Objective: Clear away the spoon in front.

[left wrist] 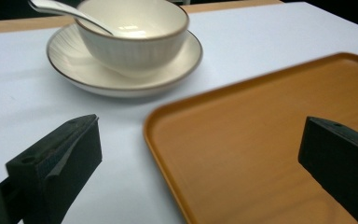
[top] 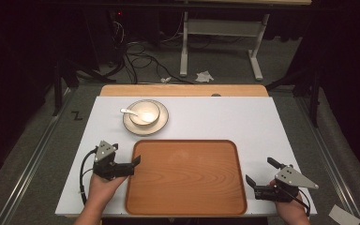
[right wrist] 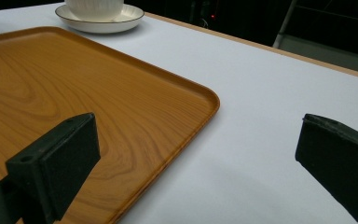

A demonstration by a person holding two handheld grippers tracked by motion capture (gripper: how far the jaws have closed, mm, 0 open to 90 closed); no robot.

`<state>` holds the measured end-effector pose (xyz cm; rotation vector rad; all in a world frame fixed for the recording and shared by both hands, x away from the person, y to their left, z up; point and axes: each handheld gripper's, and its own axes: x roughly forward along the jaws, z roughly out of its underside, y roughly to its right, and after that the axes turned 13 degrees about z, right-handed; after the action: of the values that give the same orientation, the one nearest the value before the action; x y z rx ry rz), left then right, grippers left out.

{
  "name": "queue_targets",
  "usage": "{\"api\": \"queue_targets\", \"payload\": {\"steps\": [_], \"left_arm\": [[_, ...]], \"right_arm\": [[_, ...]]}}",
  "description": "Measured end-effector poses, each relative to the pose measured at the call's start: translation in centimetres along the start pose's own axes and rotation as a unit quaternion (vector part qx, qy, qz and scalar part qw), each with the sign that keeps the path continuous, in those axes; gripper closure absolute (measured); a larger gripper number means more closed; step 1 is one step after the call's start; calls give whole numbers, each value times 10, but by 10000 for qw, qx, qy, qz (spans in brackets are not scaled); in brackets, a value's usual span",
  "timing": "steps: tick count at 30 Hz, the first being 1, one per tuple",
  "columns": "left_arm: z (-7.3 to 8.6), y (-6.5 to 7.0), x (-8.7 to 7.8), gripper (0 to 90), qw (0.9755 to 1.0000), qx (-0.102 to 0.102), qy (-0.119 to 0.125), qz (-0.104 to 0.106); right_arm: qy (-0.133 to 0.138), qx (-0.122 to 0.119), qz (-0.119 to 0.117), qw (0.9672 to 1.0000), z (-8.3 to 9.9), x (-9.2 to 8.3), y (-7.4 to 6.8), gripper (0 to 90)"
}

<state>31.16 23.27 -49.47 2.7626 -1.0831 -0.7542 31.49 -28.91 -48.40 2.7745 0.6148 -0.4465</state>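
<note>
Left gripper (top: 130,161): held wide open and empty at the tray's left edge, one jaw over the wood, one over the sheet.
Right gripper (top: 258,172): likewise spread and empty, just beside the tray's right edge.
Tray (top: 185,177): lying flat and bare on the white sheet (top: 225,117), between the two grippers.
Bowl (top: 145,112): set on a saucer (top: 161,123) beyond the tray's far-left corner, a spoon (top: 129,111) resting in it.
Step judged: the tray's rims are about to be gripped.
Advice: both rims should be pinched at matching points, jaws lowered squarely and closed together, so the tray is lifted level and kept clear of the saucer.
</note>
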Motion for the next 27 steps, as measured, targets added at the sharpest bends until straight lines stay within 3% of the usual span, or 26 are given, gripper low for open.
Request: {"api": "queue_targets", "payload": {"steps": [7, 11, 14, 19, 21, 23, 27], "left_arm": [[-5, -1, 9, 8, 9999, 88, -56, -10], [-11, -5, 15, 77, 9999, 137, 3, -75], [-23, -15, 19, 96, 9999, 16, 63, -112], [-43, -35, 28, 167, 9989, 112, 245, -376], [-51, -44, 32, 178, 9988, 13, 274, -396], [-63, -59, 40, 254, 9986, -115, 275, -438], [-74, -73, 45, 344, 9975, -342, 343, -510]], "right_arm": [[22, 26, 154, 9999, 4, -5, 2, 7], [-10, 67, 194, 9998, 6, -6, 4, 6], [-29, 82, 175, 9998, 7, -8, 5, 7], [-13, 37, 100, 9999, 7, -9, 5, 7], [7, 37, 78, 10000, 7, -9, 5, 7], [13, 62, 93, 9999, 6, -8, 5, 7], [11, 23, 86, 10000, 6, -8, 4, 7]]}}
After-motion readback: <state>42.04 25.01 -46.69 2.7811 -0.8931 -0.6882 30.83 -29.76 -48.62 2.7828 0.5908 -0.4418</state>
